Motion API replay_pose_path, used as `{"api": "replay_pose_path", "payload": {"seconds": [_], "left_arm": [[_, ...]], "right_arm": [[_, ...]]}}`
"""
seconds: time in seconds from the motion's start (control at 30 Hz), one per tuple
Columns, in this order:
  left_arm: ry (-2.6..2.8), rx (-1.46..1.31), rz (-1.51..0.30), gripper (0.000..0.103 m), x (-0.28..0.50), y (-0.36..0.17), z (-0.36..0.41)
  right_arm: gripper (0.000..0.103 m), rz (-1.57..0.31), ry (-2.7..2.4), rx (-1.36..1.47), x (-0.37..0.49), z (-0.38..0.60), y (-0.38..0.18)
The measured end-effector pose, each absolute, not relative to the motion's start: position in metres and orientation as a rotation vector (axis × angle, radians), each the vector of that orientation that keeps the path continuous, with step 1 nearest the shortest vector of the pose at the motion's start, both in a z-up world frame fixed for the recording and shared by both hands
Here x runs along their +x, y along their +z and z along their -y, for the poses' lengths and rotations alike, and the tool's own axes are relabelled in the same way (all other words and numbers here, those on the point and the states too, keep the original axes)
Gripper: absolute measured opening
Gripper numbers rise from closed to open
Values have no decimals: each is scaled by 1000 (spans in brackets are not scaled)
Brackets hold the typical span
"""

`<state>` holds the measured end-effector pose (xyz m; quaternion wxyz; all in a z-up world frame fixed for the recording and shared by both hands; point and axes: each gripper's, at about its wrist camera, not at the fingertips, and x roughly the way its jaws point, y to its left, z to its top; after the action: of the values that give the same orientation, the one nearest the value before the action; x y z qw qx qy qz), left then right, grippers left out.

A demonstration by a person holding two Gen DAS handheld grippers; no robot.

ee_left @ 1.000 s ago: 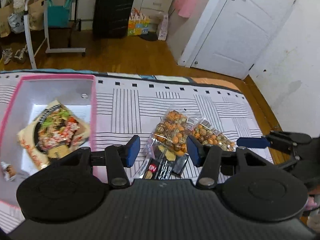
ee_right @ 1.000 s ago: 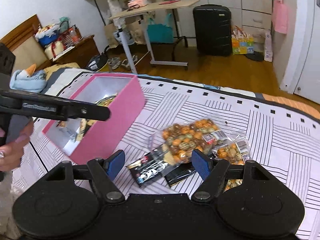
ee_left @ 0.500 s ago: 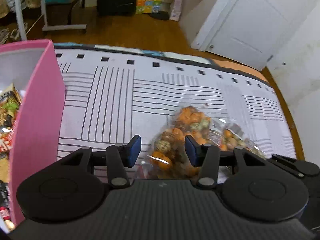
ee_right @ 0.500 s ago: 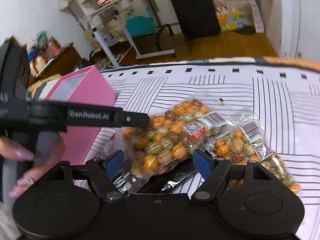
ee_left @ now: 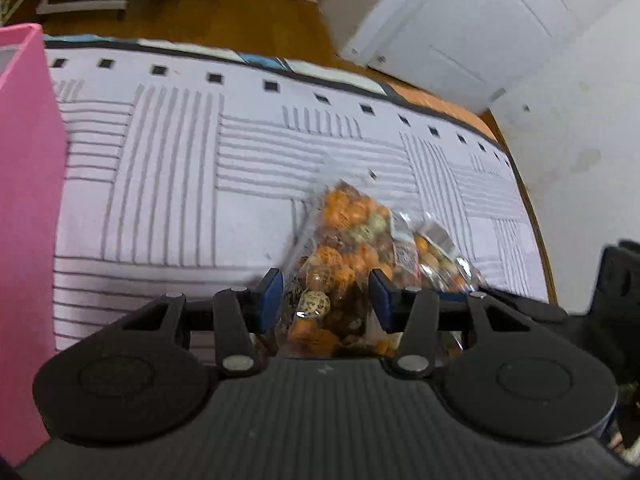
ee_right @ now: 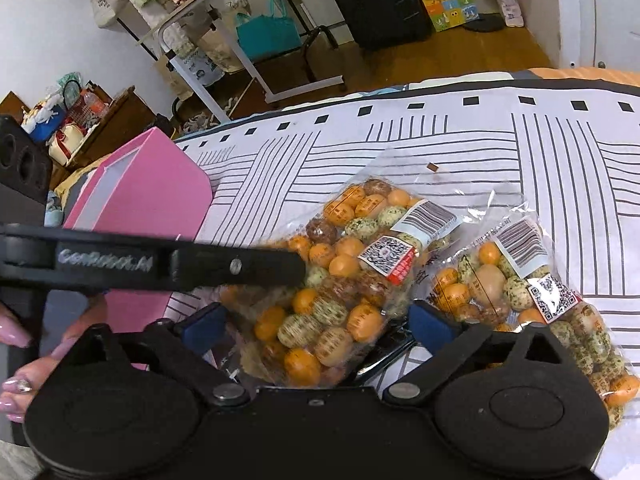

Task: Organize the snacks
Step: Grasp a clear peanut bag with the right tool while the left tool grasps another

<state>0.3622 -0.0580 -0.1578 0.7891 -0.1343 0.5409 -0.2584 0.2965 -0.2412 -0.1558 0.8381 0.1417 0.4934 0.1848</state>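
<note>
A clear bag of orange and speckled coated nuts (ee_right: pixel 340 284) lies on the striped bedspread, also in the left wrist view (ee_left: pixel 340 256). My left gripper (ee_left: pixel 326 300) is open with its blue pads on either side of the bag's near end, not clamped. My right gripper (ee_right: pixel 316 326) is open, low over the same bag's near end. A second bag of nuts (ee_right: pixel 520 284) lies just to the right. A dark wrapper (ee_right: pixel 384 356) peeks from under the first bag. The pink box (ee_right: pixel 140 208) stands at the left, its wall also in the left wrist view (ee_left: pixel 24 220).
The left gripper's black arm (ee_right: pixel 160 264) crosses the right wrist view, held by a hand with pink nails (ee_right: pixel 16 376). The bed's far edge (ee_left: pixel 320 76) drops to a wooden floor. A rolling table (ee_right: pixel 224 36), suitcase (ee_right: pixel 372 0) and white door (ee_left: pixel 460 28) stand beyond.
Both grippers have moved forward and down onto the first nut bag. The pink box has slid out to the left edge of both views. Both grippers stay open.
</note>
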Motion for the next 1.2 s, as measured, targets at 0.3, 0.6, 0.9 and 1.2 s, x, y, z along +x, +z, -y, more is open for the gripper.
{"api": "replay_pose_path", "payload": {"seconds": [0.3, 0.6, 0.9, 1.2], "left_arm": [[-516, -234, -1123, 46, 346, -158, 71], [-513, -164, -1082, 46, 328, -142, 77], [-533, -158, -1060, 46, 300, -116, 76], [-547, -162, -1061, 46, 263, -87, 70]], "right_arm": [[103, -989, 390, 289, 290, 241, -162], [102, -962, 376, 317, 270, 240, -153], [102, -952, 346, 316, 240, 240, -125], [101, -963, 346, 288, 207, 233, -96]]}}
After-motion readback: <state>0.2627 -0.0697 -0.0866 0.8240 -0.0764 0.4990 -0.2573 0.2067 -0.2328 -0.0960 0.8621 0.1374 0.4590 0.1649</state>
